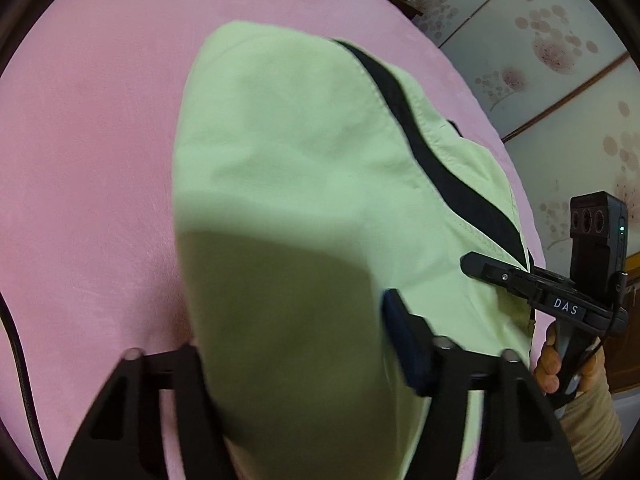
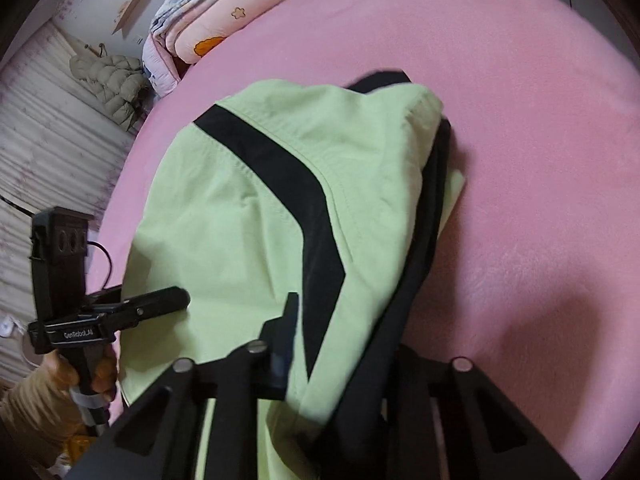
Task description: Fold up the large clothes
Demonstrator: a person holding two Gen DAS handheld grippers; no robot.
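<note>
A light green garment (image 1: 300,140) (image 2: 248,220) with a black stripe (image 1: 420,136) (image 2: 312,208) lies folded on a pink bed (image 1: 80,140) (image 2: 520,120). Its near edge bulges up between the fingers of my left gripper (image 1: 288,320), which is shut on it; the cloth hides the left finger. In the right wrist view, my right gripper (image 2: 344,320) is shut on the garment's green and black edge, and its right finger is hidden behind the fabric. Each gripper also shows from the side in the other view, the left gripper (image 2: 176,298) and the right gripper (image 1: 476,264), one finger lying over the cloth.
Folded patterned quilts (image 2: 208,32) are stacked at the far end of the bed. A padded jacket (image 2: 112,80) hangs beyond the bed's left edge. Flower-printed sliding panels (image 1: 540,40) stand to the right. A person's hands (image 1: 552,364) (image 2: 68,372) hold the gripper handles.
</note>
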